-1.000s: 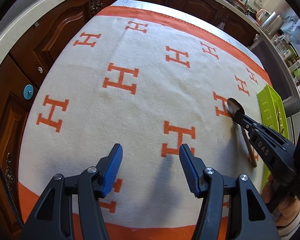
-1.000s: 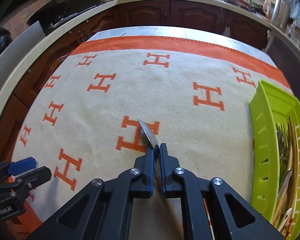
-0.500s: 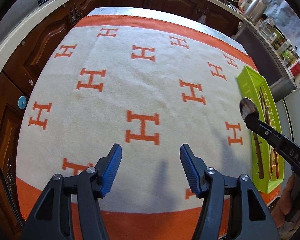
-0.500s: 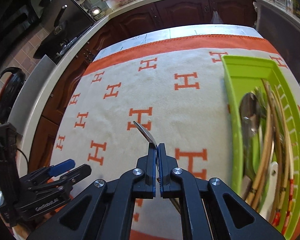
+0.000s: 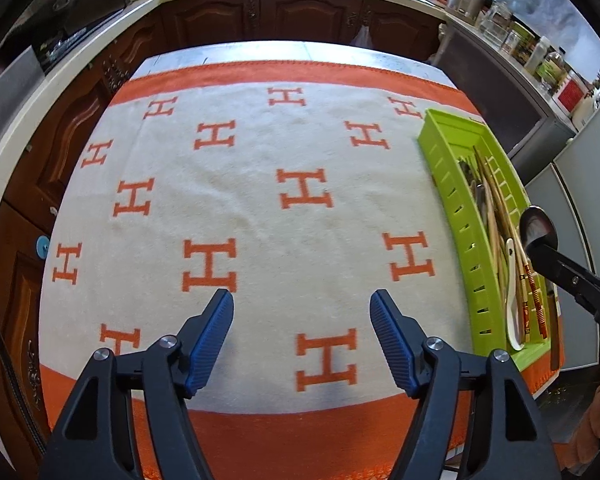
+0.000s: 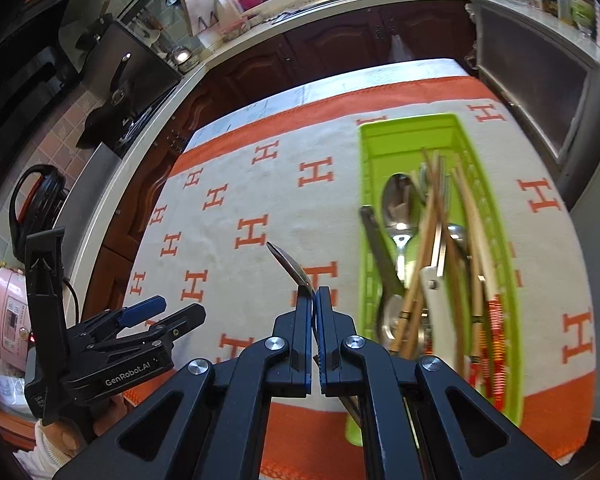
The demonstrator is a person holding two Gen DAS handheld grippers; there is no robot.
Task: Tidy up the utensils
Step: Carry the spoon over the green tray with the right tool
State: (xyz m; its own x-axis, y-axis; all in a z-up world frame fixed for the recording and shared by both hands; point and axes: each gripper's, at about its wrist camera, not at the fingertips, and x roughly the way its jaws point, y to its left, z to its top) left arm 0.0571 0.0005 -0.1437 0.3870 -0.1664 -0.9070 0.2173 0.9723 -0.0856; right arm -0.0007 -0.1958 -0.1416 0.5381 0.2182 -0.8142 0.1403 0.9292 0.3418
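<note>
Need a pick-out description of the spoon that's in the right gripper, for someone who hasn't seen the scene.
Start at the cloth with orange H marks, then the green tray of utensils on its right side. Just left of the tray, above the cloth, the right gripper is shut on a metal spoon. It is the only utensil outside the tray, its bowl sticking up from the blue pads.

"GenRobot.AI" is printed in white on the black body of the left gripper [image 6: 148,314], as seen in the right wrist view. Orange "H" letters are repeated across the cream cloth [image 5: 260,208] that is spread over the surface. No other text can be read.
</note>
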